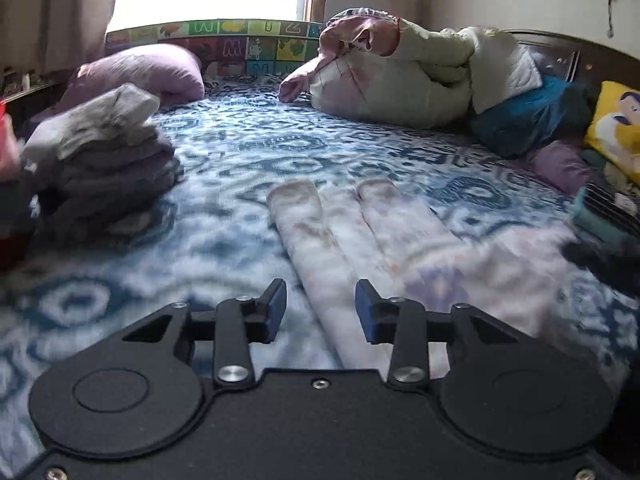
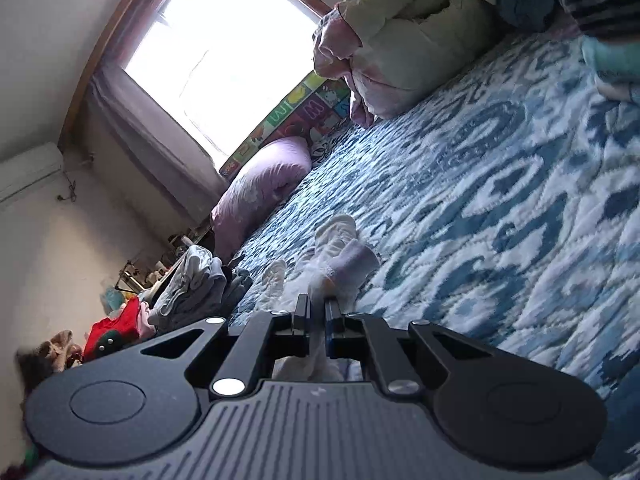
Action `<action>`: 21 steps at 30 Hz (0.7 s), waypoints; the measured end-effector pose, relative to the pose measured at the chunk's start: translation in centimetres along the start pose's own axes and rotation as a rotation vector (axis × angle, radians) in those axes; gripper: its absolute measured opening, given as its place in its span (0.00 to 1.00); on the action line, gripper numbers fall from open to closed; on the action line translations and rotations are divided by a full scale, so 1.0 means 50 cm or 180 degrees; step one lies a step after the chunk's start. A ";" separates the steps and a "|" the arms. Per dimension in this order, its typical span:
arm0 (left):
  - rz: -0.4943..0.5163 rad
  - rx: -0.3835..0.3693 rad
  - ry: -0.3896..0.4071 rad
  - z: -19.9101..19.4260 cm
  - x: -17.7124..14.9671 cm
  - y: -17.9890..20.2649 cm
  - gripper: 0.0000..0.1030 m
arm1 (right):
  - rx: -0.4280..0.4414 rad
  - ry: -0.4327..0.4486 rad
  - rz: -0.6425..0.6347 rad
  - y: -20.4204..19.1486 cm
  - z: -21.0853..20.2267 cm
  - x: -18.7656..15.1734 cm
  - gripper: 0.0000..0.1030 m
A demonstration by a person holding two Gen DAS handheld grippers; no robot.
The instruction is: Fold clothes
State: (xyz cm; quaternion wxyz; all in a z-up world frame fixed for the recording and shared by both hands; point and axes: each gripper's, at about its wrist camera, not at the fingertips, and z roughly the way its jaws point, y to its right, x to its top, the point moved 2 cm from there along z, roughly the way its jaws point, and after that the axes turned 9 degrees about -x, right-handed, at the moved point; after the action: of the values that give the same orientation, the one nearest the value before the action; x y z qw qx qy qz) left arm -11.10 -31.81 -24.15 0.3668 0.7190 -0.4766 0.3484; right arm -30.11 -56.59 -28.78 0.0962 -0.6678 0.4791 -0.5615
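On the blue-and-white patterned bedspread (image 1: pixel 248 152), your left hand-held gripper (image 1: pixel 321 309) hovers spread over pale floral trousers (image 1: pixel 320 248); your right hand-held gripper (image 2: pixel 317 320) pinches their fabric.

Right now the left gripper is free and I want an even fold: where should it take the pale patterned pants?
Probably the near leg's cuff, approached from the left gripper side, low over the bedspread. The legs lie flat, side by side; the right gripper pinches their fabric.
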 end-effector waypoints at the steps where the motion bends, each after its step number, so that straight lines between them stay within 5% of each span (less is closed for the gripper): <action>1: -0.0023 -0.0126 0.0010 -0.010 -0.014 0.008 0.35 | -0.0035 0.0003 -0.0020 -0.008 -0.001 0.003 0.09; 6: 0.0453 -0.0542 -0.0089 -0.005 -0.059 0.087 0.35 | -0.0235 -0.0030 -0.0126 -0.045 0.003 0.022 0.08; 12: 0.1074 -0.0455 -0.0197 0.025 -0.110 0.135 0.35 | -0.0422 -0.0058 -0.0285 -0.098 0.008 0.057 0.08; 21: 0.0773 -0.0510 -0.0281 0.043 -0.122 0.104 0.25 | -0.0580 -0.0073 -0.0687 -0.218 0.064 0.095 0.08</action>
State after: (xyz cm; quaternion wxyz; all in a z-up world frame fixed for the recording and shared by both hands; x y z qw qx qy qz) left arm -17.51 -32.47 -29.37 0.3567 0.6392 -0.6020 0.3191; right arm -22.05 -55.76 -19.51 -0.0202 -0.7278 0.4524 -0.5150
